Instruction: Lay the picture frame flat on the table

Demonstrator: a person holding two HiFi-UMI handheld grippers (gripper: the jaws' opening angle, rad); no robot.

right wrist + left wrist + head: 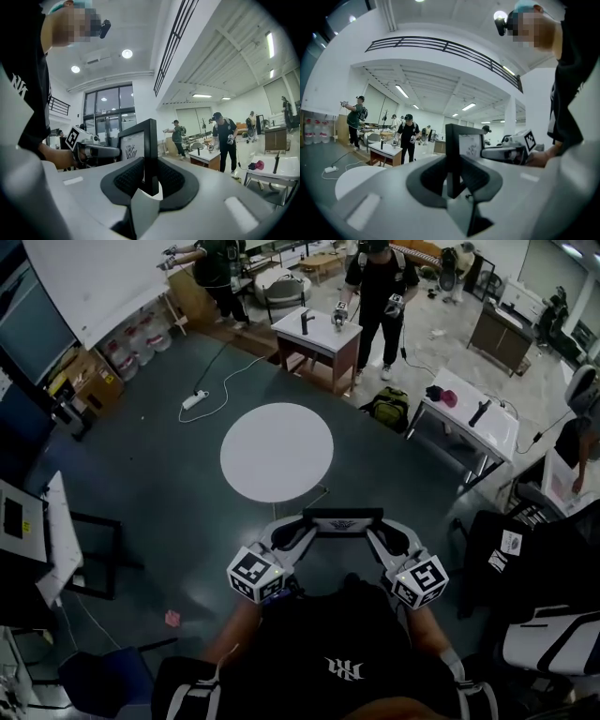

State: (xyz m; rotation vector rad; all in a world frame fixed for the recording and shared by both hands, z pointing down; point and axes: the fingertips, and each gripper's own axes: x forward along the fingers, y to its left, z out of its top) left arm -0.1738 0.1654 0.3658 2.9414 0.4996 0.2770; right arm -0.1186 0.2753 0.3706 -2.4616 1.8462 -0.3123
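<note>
A black picture frame (343,521) with a white picture in it is held upright in the air, just short of the near edge of the round white table (277,452). My left gripper (298,532) is shut on the frame's left edge and my right gripper (389,538) on its right edge. In the left gripper view the frame's black edge (453,159) stands between the dark pads (429,176), with the right gripper (506,152) beyond it. The right gripper view has the frame (151,150) pinched the same way, with the left gripper (93,151) on the far side.
Beyond the round table stands a small white table (317,334) with a person (377,296) behind it. Another white table (469,413) is at the right, a green backpack (387,407) beside it. A power strip (194,400) lies on the floor, and a black chair (525,563) is close on my right.
</note>
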